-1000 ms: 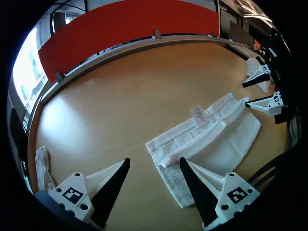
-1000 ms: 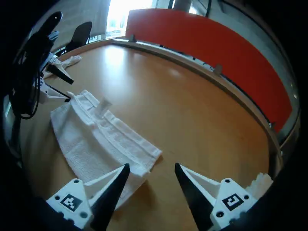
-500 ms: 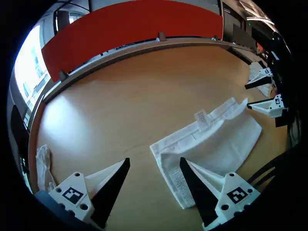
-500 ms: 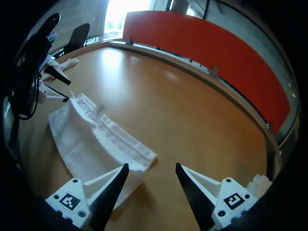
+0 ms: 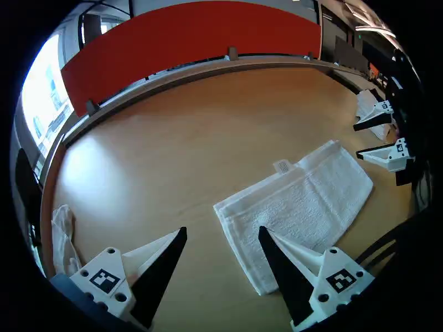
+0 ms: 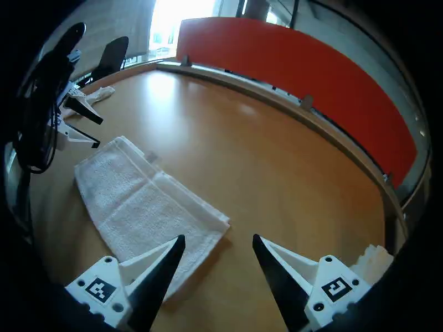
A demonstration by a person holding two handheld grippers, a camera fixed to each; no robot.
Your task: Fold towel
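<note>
Towel (image 5: 299, 207) lies flat, already doubled over, on the table (image 5: 166, 144) just ahead of my left gripper (image 5: 221, 229) and right gripper (image 6: 218, 237); looks like soft, light terry that'll flop, so I'd pinch a corner at each short end; both grippers gaping wide, holding nothing.

No readable text, towel tag (image 5: 282, 165) illegible, coded squares (image 5: 105, 279) on left tool (image 5: 221, 229), right tool (image 6: 218, 238)

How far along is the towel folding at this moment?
Done: the towel lies flat on the table, folded, layered edges showing. In hand: nothing; the left gripper and the right gripper are both open, gripping nothing. Left: possibly one more fold.
</note>
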